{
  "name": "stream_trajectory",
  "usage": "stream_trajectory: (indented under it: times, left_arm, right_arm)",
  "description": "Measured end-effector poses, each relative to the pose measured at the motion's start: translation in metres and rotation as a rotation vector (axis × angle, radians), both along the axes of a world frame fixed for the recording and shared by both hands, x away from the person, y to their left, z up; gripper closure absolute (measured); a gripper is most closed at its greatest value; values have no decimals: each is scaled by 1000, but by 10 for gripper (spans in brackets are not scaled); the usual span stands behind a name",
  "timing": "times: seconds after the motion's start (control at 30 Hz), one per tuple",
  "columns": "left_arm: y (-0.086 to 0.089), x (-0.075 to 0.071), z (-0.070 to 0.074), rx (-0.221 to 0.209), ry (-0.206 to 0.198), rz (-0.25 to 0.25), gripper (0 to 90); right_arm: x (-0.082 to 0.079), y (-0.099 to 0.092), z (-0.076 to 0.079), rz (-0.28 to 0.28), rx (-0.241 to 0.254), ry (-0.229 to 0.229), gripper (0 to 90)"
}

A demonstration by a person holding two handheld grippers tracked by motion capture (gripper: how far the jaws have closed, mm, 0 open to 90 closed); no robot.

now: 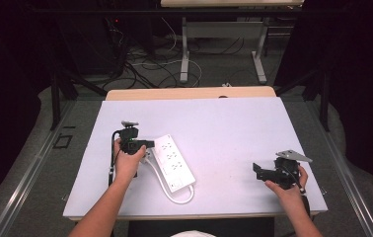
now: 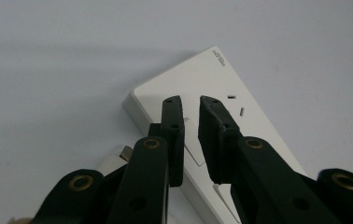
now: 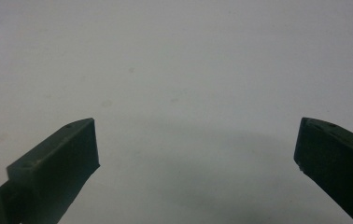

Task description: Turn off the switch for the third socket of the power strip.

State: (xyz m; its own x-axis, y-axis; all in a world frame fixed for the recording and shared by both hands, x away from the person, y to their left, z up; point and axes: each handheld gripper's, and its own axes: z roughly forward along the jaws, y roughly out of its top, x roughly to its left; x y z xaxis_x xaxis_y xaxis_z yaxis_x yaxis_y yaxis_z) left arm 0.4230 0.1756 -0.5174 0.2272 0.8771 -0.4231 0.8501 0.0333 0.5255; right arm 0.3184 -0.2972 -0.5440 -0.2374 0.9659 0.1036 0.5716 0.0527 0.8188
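Right gripper [image 1: 257, 171] sits near the table's [image 1: 224, 123] front right edge, jaws wide apart over bare surface, nothing between them. Over on the left, the left gripper [image 1: 147, 144] hangs above the near end of the white power strip [image 1: 174, 163], jaws almost together with a thin gap, gripping nothing.

A white surface [image 1: 234, 123] carries a white power strip [image 1: 174, 163] at its left, its cord [image 1: 174, 197] looping toward the near edge.

Power strip [image 2: 212, 88] partly behind fingers [image 2: 172, 135]
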Motion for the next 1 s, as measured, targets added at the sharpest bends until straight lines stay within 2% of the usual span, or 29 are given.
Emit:
stream_trajectory:
  times: [0.03, 0.13, 0.17, 0.27, 0.37, 0.43, 0.47, 0.73, 1.0]
  left_arm:
    - [0, 0, -1, 10, -1, -3, 802]
    - [-1, 1, -3, 6, 4, 4, 807]
    - [0, 1, -3, 20, 5, -4, 810]
    - [-1, 2, -5, 5, 8, 4, 814]
    - [-1, 3, -6, 19, 11, -5, 818]
    - [-3, 3, -7, 8, 12, 7, 819]
    - [-3, 3, -7, 21, 10, 2, 820]
    - [-5, 5, -11, 18, 20, 7, 831]
    - [-5, 5, -11, 30, 13, 2, 845]
  right_arm:
    - [0, 0, 0, 1, 0, -1, 0]
    - [0, 0, 0, 1, 0, 0, 0]
    - [0, 0, 0, 1, 0, 0, 0]
    - [0, 0, 0, 4, -3, 0, 0]
    - [0, 0, 0, 6, -3, 1, 0]
    - [0, 0, 0, 6, -3, 1, 0]
    - [0, 0, 0, 5, -1, 3, 0]
    - [0, 1, 0, 6, 1, 4, 0]
    - [0, 1, -1, 8, 0, 6, 0]
